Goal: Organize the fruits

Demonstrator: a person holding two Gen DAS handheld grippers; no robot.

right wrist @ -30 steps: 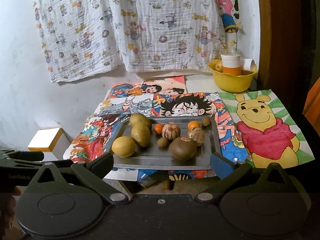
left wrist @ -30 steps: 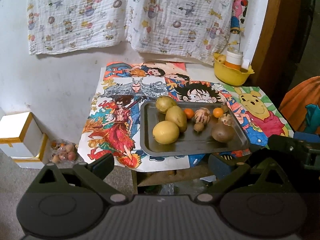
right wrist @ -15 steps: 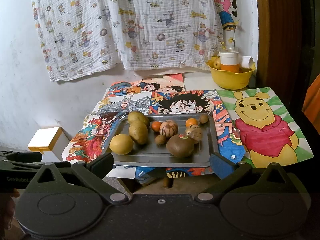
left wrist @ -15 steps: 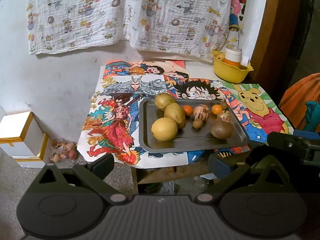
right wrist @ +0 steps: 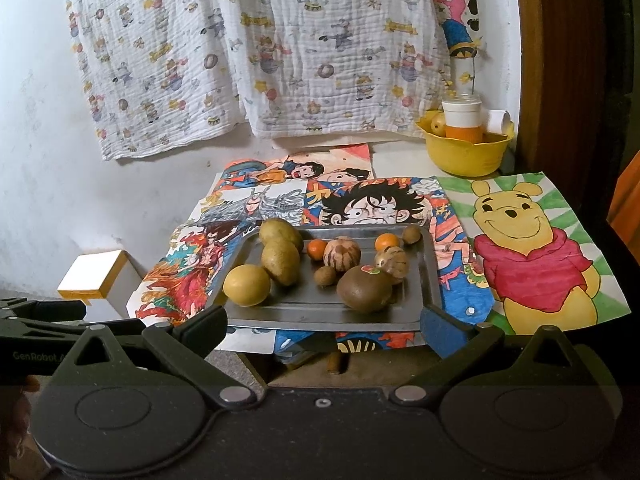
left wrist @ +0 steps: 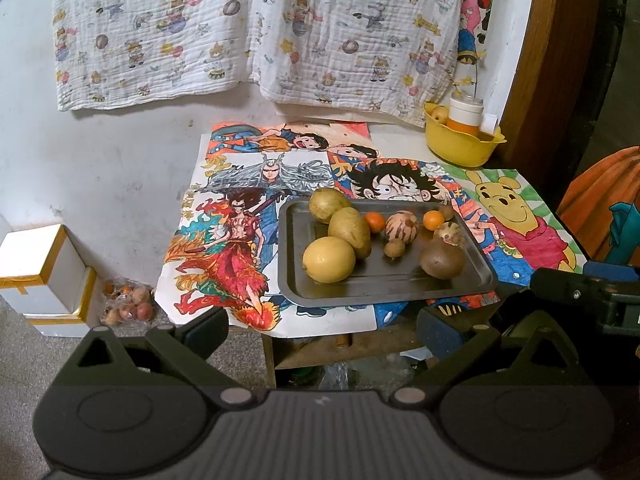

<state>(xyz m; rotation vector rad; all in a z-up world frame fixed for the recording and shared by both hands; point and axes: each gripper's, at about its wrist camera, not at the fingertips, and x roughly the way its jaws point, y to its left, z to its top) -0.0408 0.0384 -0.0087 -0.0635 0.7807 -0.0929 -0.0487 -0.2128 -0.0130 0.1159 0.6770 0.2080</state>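
Metal tray (right wrist: 430, 280) of fruit lies just beyond the right gripper's (right wrist: 323, 324) spread fingers.

We read "GenRobot" in pale letters on the side of the left gripper (right wrist: 40, 354), seen at the edge of the right wrist view; the letters after it were cut off. Large characters stood on the cartoon posters (left wrist: 256, 216), but we could not read them.
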